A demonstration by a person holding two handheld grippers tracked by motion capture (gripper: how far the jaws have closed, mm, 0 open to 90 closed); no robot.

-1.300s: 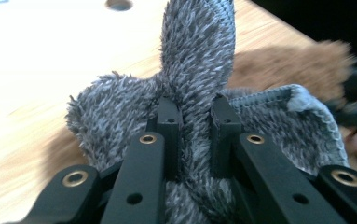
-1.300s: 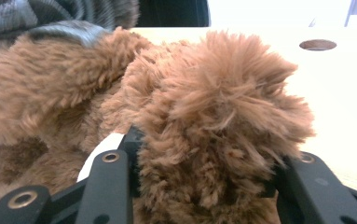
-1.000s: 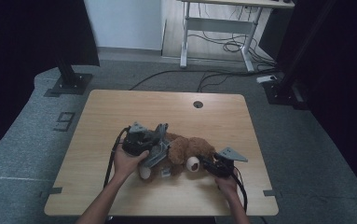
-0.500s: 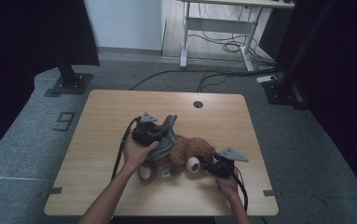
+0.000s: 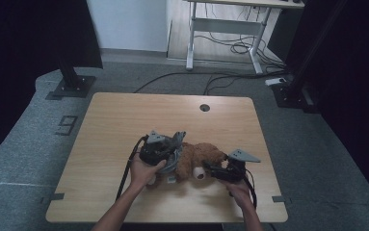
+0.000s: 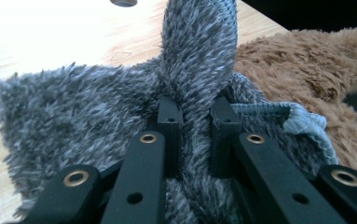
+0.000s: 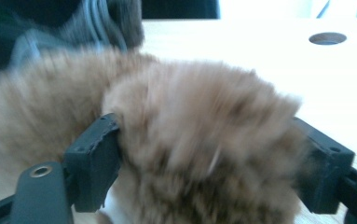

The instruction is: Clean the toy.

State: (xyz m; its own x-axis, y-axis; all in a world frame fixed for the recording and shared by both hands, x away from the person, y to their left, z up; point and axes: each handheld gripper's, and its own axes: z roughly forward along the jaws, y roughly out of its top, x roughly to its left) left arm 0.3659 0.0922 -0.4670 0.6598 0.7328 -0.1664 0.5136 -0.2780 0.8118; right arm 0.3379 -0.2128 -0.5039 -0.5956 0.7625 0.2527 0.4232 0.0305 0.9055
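A brown teddy bear [image 5: 206, 155] lies on the wooden table [image 5: 124, 115], near the front edge. A grey fuzzy garment [image 5: 174, 145] covers the bear's left end. My left gripper [image 5: 172, 150] is shut on a fold of this grey garment [image 6: 73, 107], which bunches up between the black jaws of the left gripper [image 6: 195, 126]. Brown fur of the bear [image 6: 302, 70] lies just to the right of it. My right gripper [image 5: 207, 169] comes in from the right, and its jaws are pressed into both sides of the teddy bear [image 7: 190, 130], gripper [image 7: 209, 158]. What bear part it holds is blurred.
A round cable hole [image 5: 204, 107] sits at the table's far middle. Bare wood lies to the left and back. Beyond the table, a white desk frame [image 5: 220, 29] and loose cables [image 5: 230, 48] are on the floor, with black stand bases [image 5: 71, 86] at both sides.
The left gripper lifted the grey garment up and away from me, then came back down closer to the bear. The right gripper has stayed in place on the bear.
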